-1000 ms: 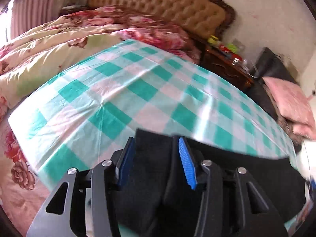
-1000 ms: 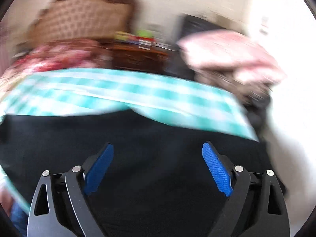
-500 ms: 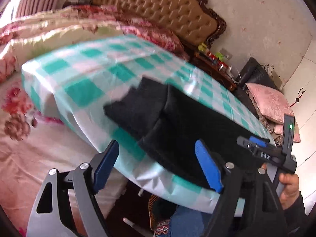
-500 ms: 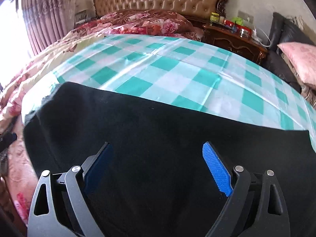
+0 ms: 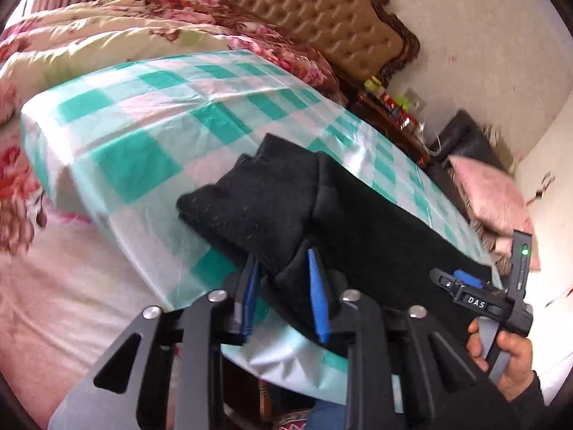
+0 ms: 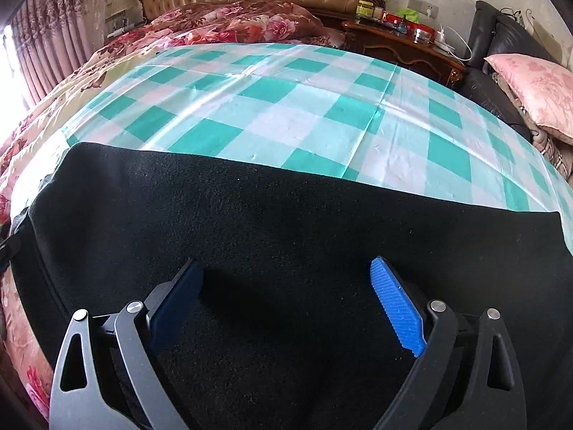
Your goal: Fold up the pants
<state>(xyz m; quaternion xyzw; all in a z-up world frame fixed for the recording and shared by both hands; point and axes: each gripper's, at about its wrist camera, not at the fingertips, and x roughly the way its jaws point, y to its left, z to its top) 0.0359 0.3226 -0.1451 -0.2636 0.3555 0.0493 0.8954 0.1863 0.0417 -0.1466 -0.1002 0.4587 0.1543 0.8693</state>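
pants [image 5: 358, 215] flat on checked cloth [image 5: 143, 143]; left tongs [image 5: 283, 286] closing on bunched edge; right tongs [image 6: 286, 308] wide open above.

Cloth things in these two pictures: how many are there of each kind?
Black pants: 1
Green-and-white checked cloth: 1
Floral quilt: 1
Pink pillow: 1
Total: 4

— What fills the lower frame?
— Black pants [image 6: 286, 222], flat on the checked cloth [image 6: 286, 114].
— And the right hand-held gripper [image 6: 286, 301]?
— Jaws wide over the fabric (blue pads [image 6: 397, 308] apart), nothing pinched.
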